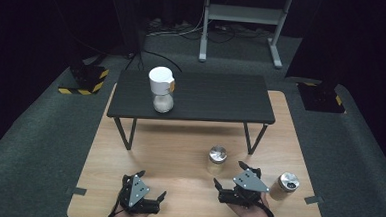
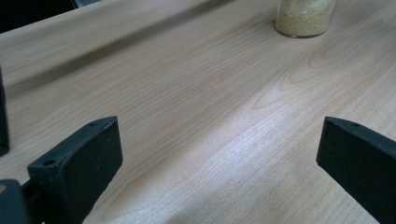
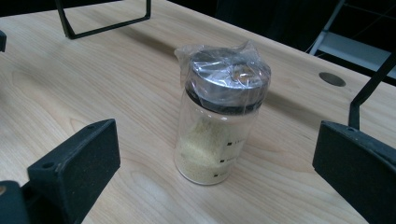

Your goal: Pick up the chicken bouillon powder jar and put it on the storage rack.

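A small glass jar (image 1: pixel 217 160) with a silver lid stands on the wooden table (image 1: pixel 178 158). Its lid is wrapped in clear film and pale yellow granules fill its lower part. It rises just ahead of my right gripper (image 1: pixel 229 174), whose open jaws stand wide to either side of the jar (image 3: pixel 217 126) without touching it. My left gripper (image 1: pixel 152 183) rests open near the table's front edge, with bare wood between its jaws (image 2: pixel 219 144). The same jar's base (image 2: pixel 306 18) appears far off at the top right of the left gripper view.
A second jar (image 1: pixel 285 185) with brown contents and a holed lid stands right of my right gripper. A low black bench (image 1: pixel 191 96) sits on the far half of the table, carrying a white container (image 1: pixel 160 89). Its black legs (image 3: pixel 107 23) frame the background.
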Action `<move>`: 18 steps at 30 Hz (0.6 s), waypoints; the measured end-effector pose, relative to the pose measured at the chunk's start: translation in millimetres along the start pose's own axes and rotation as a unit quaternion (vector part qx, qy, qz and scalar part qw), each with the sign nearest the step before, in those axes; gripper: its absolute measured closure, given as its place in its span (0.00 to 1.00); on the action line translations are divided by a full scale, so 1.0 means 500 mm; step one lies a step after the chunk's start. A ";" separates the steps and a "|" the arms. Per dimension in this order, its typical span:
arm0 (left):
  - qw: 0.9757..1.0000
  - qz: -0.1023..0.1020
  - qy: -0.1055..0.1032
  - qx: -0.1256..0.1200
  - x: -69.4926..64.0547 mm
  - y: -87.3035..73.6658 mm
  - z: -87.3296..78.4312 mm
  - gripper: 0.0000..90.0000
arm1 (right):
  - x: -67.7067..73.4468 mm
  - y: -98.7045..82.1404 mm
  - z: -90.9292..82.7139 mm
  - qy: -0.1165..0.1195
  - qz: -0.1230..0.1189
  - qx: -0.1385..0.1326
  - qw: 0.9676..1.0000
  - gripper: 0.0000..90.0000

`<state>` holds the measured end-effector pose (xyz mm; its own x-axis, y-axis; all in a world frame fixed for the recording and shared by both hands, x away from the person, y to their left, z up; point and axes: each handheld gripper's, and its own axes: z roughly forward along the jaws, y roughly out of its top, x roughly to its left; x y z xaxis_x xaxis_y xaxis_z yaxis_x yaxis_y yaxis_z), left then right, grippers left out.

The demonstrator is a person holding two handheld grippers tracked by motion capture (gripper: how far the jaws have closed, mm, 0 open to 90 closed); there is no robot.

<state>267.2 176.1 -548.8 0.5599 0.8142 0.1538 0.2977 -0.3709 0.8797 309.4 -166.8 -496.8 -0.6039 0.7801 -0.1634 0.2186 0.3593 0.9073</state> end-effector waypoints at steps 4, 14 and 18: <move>1.000 -0.002 0.000 -0.001 0.001 0.000 0.000 0.01 | 0.001 0.005 0.005 -0.001 0.003 -0.002 1.000 0.00; 1.000 0.002 -0.001 -0.001 -0.001 0.000 0.000 0.01 | 0.000 0.010 0.022 -0.003 0.007 -0.009 1.000 0.00; 1.000 0.002 -0.001 -0.002 -0.001 0.000 -0.001 0.01 | 0.000 0.013 0.030 -0.005 0.008 -0.010 1.000 0.00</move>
<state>266.8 176.1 -548.9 0.5625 0.8119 0.1560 0.2921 -0.3717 0.8812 322.2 -156.7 -496.9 -0.5933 0.7905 -0.1517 0.2130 0.3359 0.9175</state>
